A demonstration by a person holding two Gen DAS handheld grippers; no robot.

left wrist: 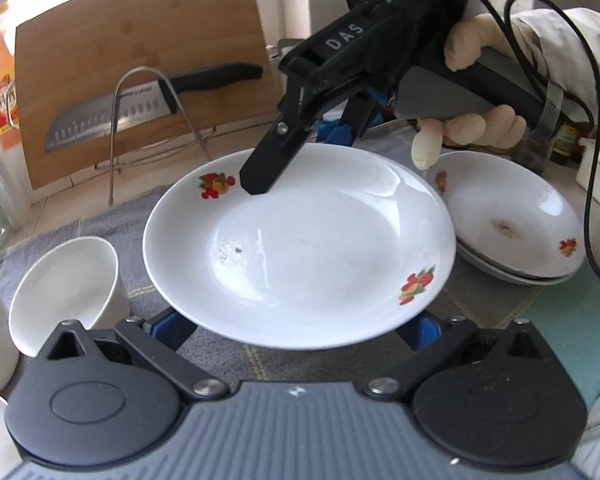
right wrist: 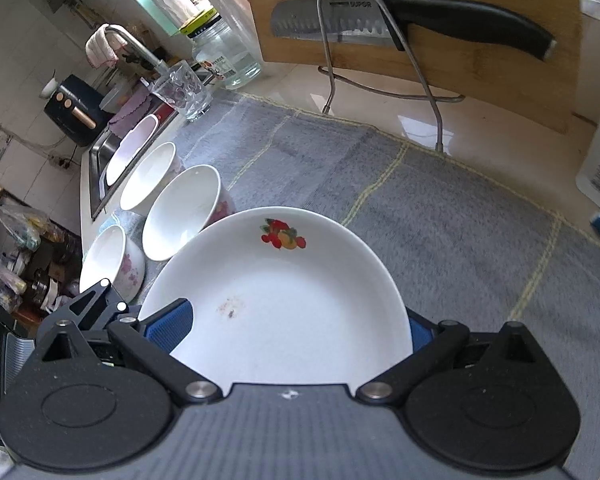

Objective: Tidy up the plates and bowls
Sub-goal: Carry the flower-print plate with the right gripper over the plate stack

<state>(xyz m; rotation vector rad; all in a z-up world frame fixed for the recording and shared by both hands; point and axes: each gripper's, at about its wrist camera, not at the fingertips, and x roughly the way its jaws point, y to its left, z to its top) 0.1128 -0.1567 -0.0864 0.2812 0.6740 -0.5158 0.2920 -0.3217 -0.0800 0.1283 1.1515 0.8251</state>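
Observation:
A white plate with fruit prints point(left wrist: 300, 248) is held above the grey mat, also in the right wrist view point(right wrist: 276, 300). My right gripper point(left wrist: 300, 160) is shut on its far rim, one black finger over the plate, one blue-padded finger under it. My left gripper point(left wrist: 296, 332) sits at the plate's near rim, its fingers spread wide and hidden under the plate. A stack of matching plates point(left wrist: 512, 220) lies to the right. White bowls point(left wrist: 60, 284) stand at the left, several in a row in the right wrist view point(right wrist: 180, 212).
A bamboo cutting board point(left wrist: 140, 72) leans at the back with a knife point(left wrist: 148, 108) in a wire rack. An orange bottle point(left wrist: 0, 80) and glass jar stand at left. A glass tumbler point(right wrist: 184, 92), sink point(right wrist: 104, 160) and tap lie beyond the bowls.

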